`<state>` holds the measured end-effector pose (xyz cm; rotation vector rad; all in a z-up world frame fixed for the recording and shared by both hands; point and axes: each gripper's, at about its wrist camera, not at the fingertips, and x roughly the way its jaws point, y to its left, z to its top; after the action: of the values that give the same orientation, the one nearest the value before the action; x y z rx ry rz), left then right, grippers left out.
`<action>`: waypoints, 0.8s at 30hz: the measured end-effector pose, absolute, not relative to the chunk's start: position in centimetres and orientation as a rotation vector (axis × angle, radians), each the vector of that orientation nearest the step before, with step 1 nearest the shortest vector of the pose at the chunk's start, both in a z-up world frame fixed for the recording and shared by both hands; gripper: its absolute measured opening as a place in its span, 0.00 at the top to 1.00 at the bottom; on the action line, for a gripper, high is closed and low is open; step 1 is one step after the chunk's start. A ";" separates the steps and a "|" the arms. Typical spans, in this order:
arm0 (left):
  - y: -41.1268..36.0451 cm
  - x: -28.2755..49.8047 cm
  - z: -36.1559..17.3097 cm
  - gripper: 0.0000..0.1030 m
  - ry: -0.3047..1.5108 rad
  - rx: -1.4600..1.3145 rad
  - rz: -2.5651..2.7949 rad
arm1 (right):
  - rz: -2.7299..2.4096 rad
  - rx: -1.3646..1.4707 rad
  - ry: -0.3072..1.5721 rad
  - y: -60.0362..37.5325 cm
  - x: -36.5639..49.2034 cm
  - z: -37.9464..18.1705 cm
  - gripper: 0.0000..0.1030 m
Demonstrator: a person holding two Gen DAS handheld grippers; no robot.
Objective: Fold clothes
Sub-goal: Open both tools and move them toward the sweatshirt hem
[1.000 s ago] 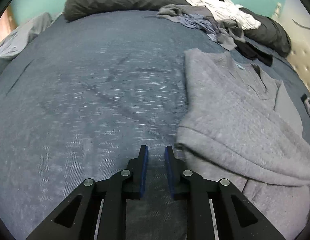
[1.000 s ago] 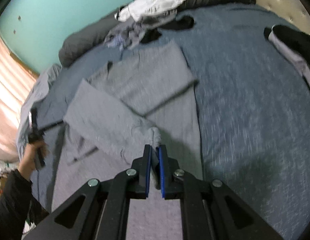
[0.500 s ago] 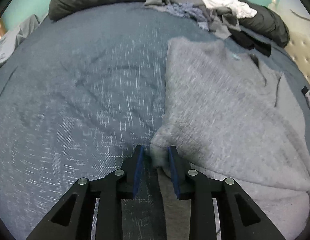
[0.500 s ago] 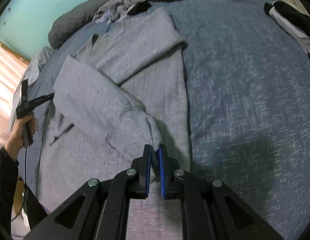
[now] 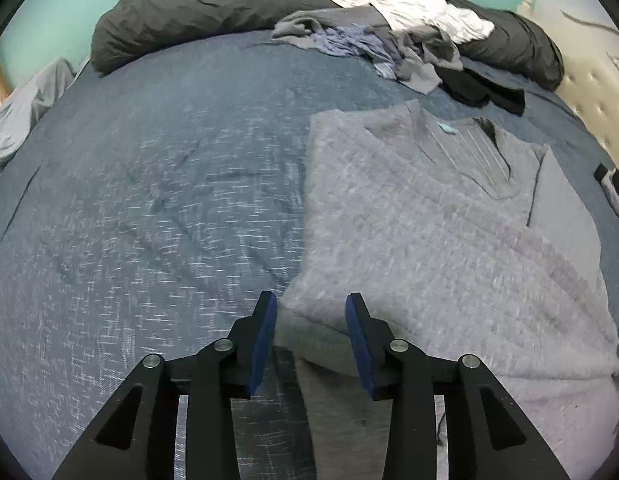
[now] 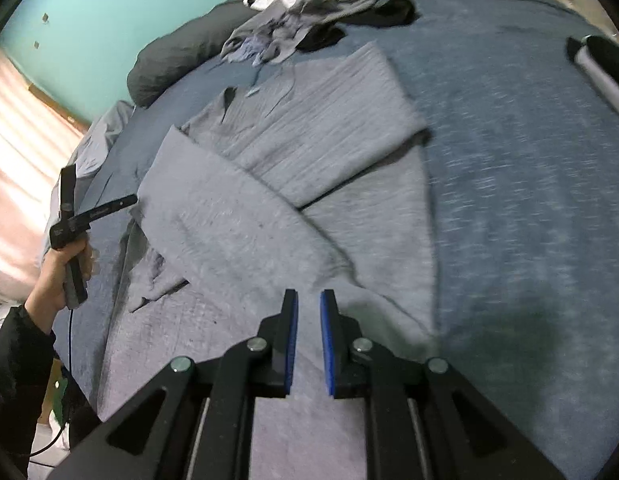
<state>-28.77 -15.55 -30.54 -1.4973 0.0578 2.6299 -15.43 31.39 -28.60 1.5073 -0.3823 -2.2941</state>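
A grey knit sweater [image 5: 429, 220] lies flat on the blue bedspread [image 5: 149, 200], both sleeves folded across its body. My left gripper [image 5: 311, 320] is wide open at the sweater's left edge, where a folded sleeve edge lies between and below its fingers. In the right wrist view the sweater [image 6: 309, 140] spreads ahead. My right gripper [image 6: 308, 312] is open with a narrow gap just above the end of the crossed sleeve [image 6: 237, 232], holding nothing. A hand holds the left gripper [image 6: 99, 188] at the sweater's far left side.
A heap of unfolded clothes [image 5: 389, 28] rests against dark pillows [image 5: 189, 12] at the head of the bed. A tufted headboard [image 5: 589, 92] stands on the right. A dark folded item [image 6: 601, 64] lies near the bed's right edge. A lit curtain [image 6: 13, 160] hangs left.
My right gripper opened and let go of the sleeve end, which now lies across the sweater. My left gripper opened wide and drew back a little from the sweater's edge.
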 end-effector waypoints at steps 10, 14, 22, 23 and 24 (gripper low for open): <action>-15.8 -30.4 -31.2 0.58 -0.051 -1.524 2.609 | -2.320 1.560 -0.389 32.1 -14.6 -30.8 0.90; -15.8 -32.3 -29.4 0.55 -0.101 -1.492 2.625 | -2.338 1.435 -0.413 31.0 -15.5 -29.3 0.90; -14.3 -38.1 -29.3 0.55 -0.069 -1.513 2.628 | -2.294 1.389 -0.398 27.9 -16.8 -31.6 0.90; -14.3 -38.9 -29.4 0.55 -0.066 -1.519 2.632 | -2.294 1.385 -0.402 28.0 -16.8 -31.8 0.90; -14.3 -39.8 -29.6 0.55 -0.078 -1.526 2.630 | -2.294 1.380 -0.405 28.1 -16.8 -32.0 0.90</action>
<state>-39.79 -14.28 -29.60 -1.5255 -0.0780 2.6304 -16.84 28.11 -31.99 1.3804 -0.4047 -2.2943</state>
